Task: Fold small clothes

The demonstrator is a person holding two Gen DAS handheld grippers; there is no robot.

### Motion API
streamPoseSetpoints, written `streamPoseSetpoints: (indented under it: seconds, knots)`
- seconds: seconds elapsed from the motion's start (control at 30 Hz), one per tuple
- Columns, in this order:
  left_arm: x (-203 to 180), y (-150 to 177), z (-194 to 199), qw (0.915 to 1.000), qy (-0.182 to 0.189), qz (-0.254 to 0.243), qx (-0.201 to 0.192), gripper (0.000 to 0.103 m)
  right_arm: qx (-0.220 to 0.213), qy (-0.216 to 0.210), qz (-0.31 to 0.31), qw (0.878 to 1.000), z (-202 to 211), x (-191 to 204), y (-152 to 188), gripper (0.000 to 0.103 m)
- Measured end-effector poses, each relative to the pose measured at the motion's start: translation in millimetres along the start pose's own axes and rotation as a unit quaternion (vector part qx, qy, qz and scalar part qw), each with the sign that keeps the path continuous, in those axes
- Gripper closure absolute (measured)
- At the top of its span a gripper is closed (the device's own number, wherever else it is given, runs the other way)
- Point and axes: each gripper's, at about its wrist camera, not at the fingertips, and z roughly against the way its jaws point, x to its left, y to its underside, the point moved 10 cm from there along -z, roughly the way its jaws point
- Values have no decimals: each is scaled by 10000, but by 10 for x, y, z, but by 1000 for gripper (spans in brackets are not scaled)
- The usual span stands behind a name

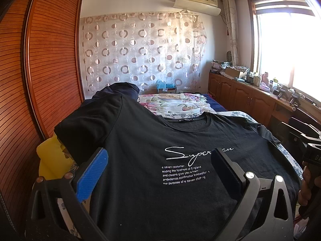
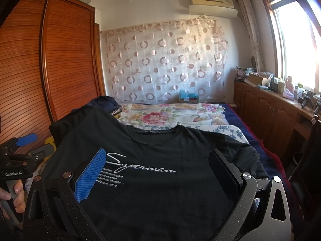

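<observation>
A wooden slatted wardrobe [image 1: 40,70] fills the room at 9 o'clock, a bright window [image 1: 286,46] at 3 o'clock. The bed [image 2: 236,134] runs toward 12 o'clock under a floral quilt [image 2: 170,114]. A black T-shirt [image 1: 150,160] lies flat, chest print up, collar at 12 o'clock. The left gripper [image 1: 158,170] and right gripper [image 2: 156,172] hover spread wide, gripping nothing. Only the right view shows a hand [image 2: 17,196] at 8 o'clock.
</observation>
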Motion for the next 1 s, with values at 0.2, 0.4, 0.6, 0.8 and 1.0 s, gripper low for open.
streamPoseSetpoints:
  seconds: [0.2, 0.4, 0.6, 0.8, 1.0]
  knots:
    - [-2, -4, 1, 10000, 0, 1, -2, 0, -1, 6, -3, 10000, 6, 10, 0, 0]
    - [-10, 3, 2, 10000, 9, -8, -21, 0, -14, 8, 3, 10000, 3, 8, -4, 0]
    - [-75, -27, 41, 10000, 7, -16, -35, 0, -10, 3, -1, 10000, 3, 13, -6, 0]
    - [-82, -27, 41, 10000, 18, -16, -36, 0, -8, 1, -1, 10000, 0, 13, -6, 0]
    - [-86, -28, 43, 10000, 15, -17, -38, 0, -10, 1, 1, 10000, 1, 9, -7, 0]
